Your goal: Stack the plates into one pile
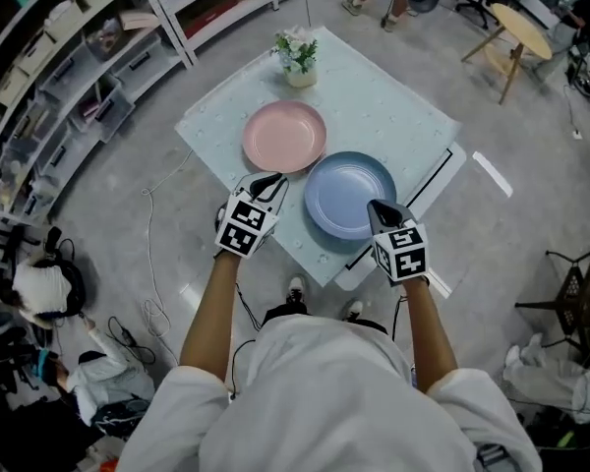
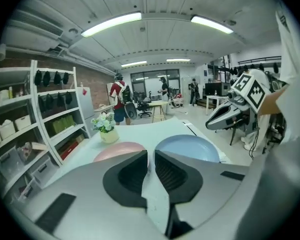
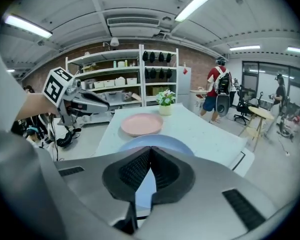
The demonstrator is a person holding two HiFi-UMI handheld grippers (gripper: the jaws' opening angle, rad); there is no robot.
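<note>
Both empty — left gripper [image 2: 151,155] jaws barely apart, right gripper [image 3: 150,149] jaws together — near the blue plate [image 1: 346,195].

Left gripper over a pale surface, two plates lying ahead of it.
The left gripper's [image 2: 151,154] jaws stand a narrow slit apart with nothing between them. Just past them a pink plate [image 2: 117,151] and a blue plate [image 2: 187,146] lie side by side on the surface [image 2: 155,131], pink on the left. A small pot of flowers [image 2: 107,129] stands behind the pink plate. The right gripper [image 2: 210,124] hangs at the right, pointing inward. Shelves [image 2: 50,119] line the left wall.
</note>
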